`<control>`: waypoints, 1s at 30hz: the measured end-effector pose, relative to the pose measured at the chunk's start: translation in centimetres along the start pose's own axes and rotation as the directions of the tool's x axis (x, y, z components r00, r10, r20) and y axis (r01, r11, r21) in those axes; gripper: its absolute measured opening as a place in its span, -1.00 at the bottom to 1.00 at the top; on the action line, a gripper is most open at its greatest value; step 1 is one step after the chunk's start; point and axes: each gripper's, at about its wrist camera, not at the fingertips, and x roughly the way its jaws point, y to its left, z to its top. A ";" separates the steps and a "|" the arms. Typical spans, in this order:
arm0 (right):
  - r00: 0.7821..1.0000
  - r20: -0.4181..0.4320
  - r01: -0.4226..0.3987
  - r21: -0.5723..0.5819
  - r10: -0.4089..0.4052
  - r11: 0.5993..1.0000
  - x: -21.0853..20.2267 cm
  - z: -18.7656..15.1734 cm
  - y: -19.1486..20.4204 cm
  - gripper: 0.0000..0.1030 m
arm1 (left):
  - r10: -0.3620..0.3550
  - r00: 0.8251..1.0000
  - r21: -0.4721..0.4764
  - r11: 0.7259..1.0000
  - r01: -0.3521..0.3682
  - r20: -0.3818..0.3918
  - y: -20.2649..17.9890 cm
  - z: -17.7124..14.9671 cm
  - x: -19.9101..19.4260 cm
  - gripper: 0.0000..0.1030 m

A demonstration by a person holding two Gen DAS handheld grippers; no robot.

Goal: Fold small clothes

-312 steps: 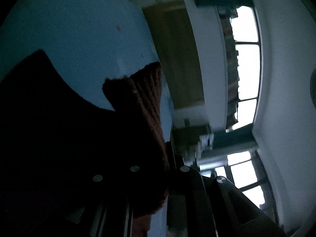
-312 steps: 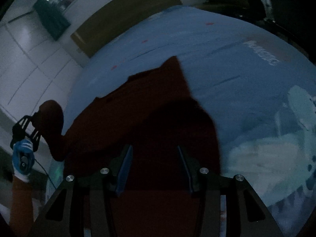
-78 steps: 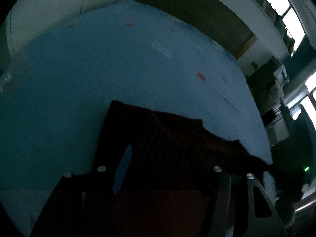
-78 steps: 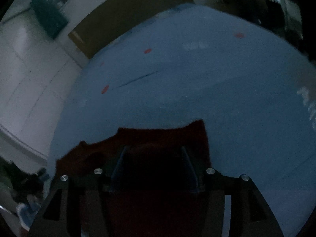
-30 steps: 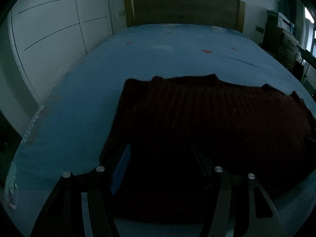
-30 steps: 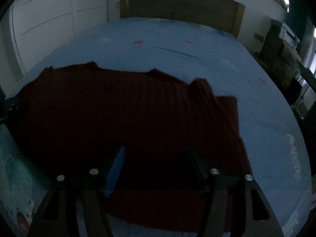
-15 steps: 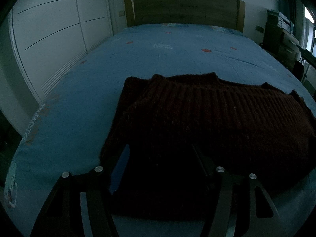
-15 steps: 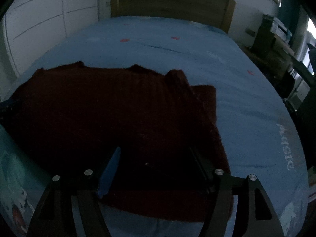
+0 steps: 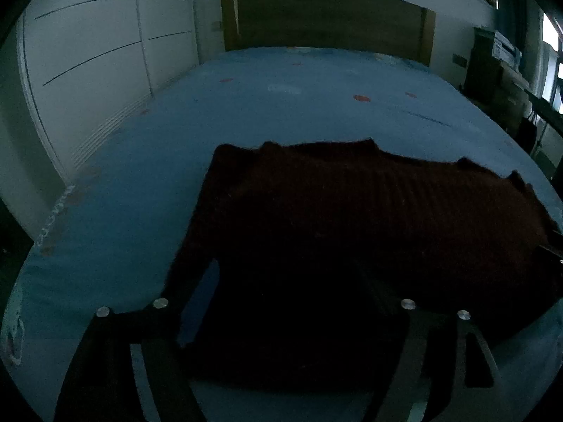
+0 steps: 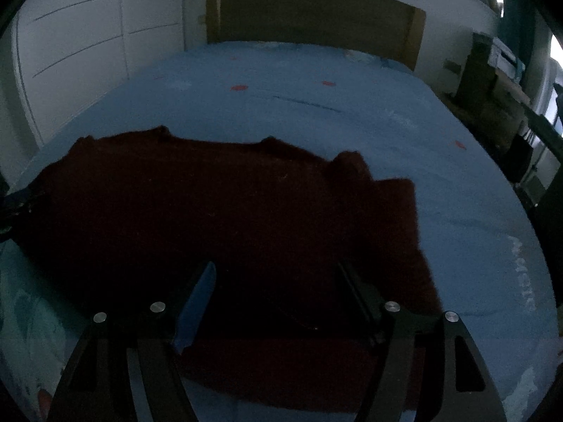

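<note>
A dark red ribbed knit sweater (image 9: 369, 218) lies spread flat on the blue bed sheet (image 9: 281, 105), folded over itself with a lower layer showing at its left edge. It also shows in the right wrist view (image 10: 211, 204), with a flap sticking out at its right side. My left gripper (image 9: 288, 274) is open and empty above the sweater's near left part. My right gripper (image 10: 278, 274) is open and empty above the sweater's near right part. The room is dim.
A wooden headboard (image 9: 327, 21) stands at the far end of the bed. White wardrobe panels (image 9: 88, 70) run along the left. Shelves and boxes (image 9: 499, 63) stand at the right by a window. The sheet's near edge has a printed pattern (image 10: 21, 316).
Both grippers have let go of the sweater and drawn back slightly toward the near edge. The sweater now lies still and flat on the bed.
</note>
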 end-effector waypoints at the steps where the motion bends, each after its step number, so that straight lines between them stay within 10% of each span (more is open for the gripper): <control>1: 1.000 -0.008 0.001 0.004 -0.001 1.000 0.4 -0.2 0.0 0.40 | 0.001 1.000 -0.001 1.000 -0.001 -0.002 0.0 -0.2 0.2 0.42; 30: 0.999 0.027 0.020 0.041 -0.021 0.999 1.0 -2.0 -1.4 0.55 | -0.032 0.999 -0.019 0.999 0.033 0.019 0.9 -1.8 1.0 0.72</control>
